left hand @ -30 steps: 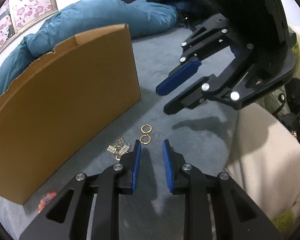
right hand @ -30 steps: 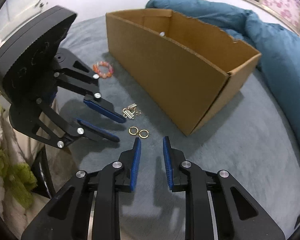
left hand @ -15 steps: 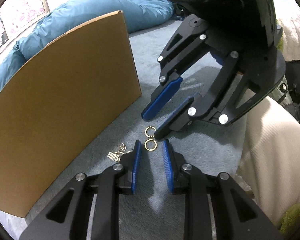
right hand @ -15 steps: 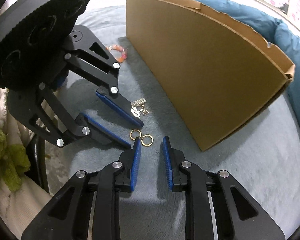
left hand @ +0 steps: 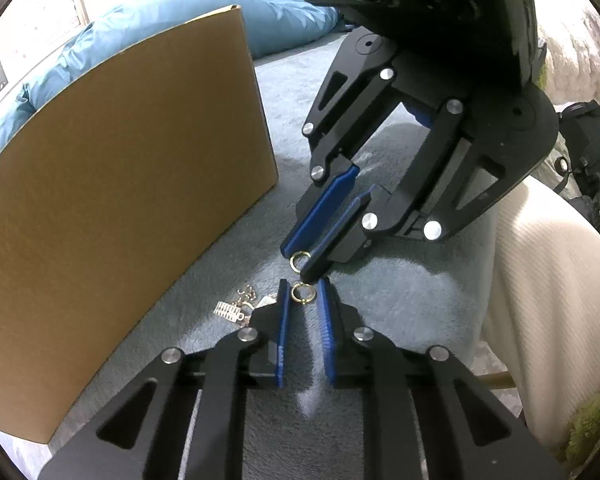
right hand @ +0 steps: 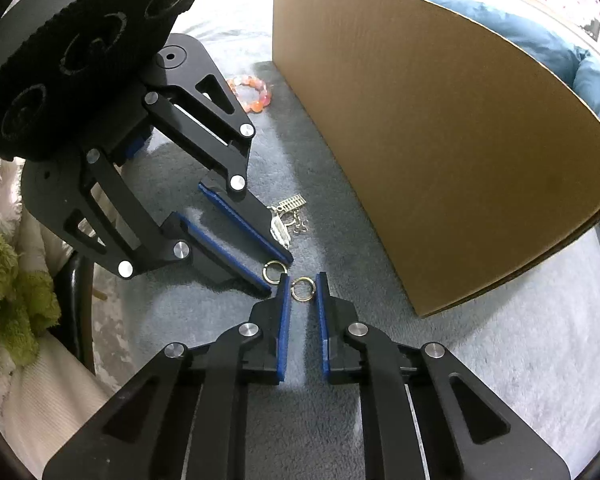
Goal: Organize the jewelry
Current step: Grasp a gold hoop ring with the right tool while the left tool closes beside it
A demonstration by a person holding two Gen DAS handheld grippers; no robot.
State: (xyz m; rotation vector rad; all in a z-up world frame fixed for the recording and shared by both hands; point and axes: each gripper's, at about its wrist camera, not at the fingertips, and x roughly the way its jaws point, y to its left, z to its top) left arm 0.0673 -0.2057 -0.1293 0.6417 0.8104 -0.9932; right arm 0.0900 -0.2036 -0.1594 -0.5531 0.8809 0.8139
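**Two grippers, two gold rings, one box**

On the grey plush surface (left hand: 400, 292), beside one cardboard box (left hand: 120, 200), lie two small gold hoop rings, side by side and nearly touching. Left gripper (left hand: 303, 292) straddles the near ring (left hand: 301, 293); right gripper (right hand: 303, 285) straddles the far ring (right hand: 302, 289). In the right wrist view the left gripper's ring sits at (right hand: 275, 271); in the left wrist view the right gripper's ring is at (left hand: 301, 261).

Both sets of jaws are narrow and closing, each with one ring between the blue pads. A thin gap shows either side of each ring, so pads are not yet pressing; both rings rest on the surface.

One tangle of silver jewelry (right hand: 290, 216), with a small comb-shaped piece, lies just beside the left gripper's fingers, between them and the box. One orange bead bracelet (right hand: 252, 94) lies well apart, further along the box wall. One blue duvet (left hand: 148, 36) bunches behind the box. A white ribbed sleeve (left hand: 552, 300) shows at the edge.
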